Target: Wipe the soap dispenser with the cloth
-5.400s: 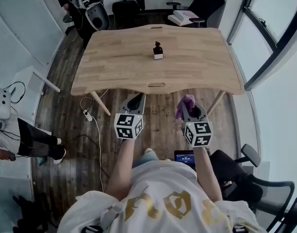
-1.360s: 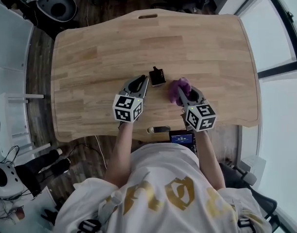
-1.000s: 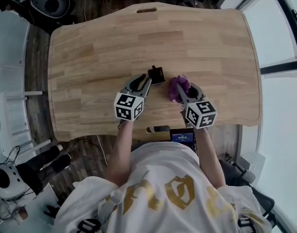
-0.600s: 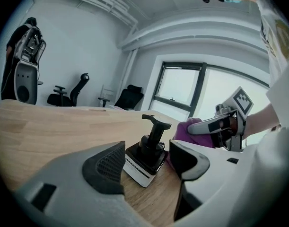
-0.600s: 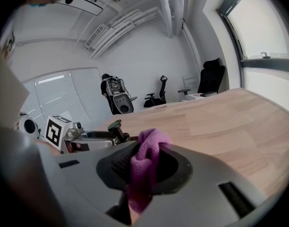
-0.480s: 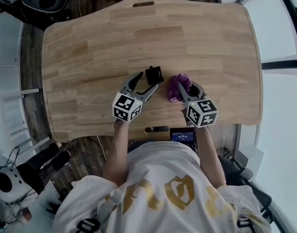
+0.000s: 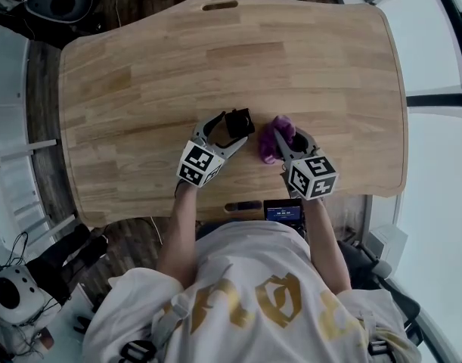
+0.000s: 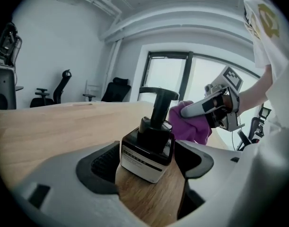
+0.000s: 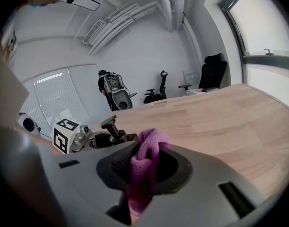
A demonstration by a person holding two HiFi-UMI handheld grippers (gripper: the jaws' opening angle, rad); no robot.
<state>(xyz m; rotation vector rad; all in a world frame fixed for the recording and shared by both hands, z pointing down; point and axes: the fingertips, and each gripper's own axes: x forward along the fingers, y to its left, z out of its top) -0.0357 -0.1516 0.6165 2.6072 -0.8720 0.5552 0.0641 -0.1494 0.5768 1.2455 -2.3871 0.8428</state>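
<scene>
1 pale wooden table (image 7: 140,74) with rounded corners carries 1 soap dispenser (image 7: 239,121): a squat, square, glossy black bottle with a white label and a black pump. it stands toward the table's 6 o'clock edge, between the spread jaws of the left gripper (image 8: 149,163), which have just been opening and are not squeezing it. at its 3 o'clock, 1 fuzzy purple cloth (image 7: 274,134) is pinched, bunched, in the right gripper (image 9: 144,163). both grippers are grey plastic.
</scene>
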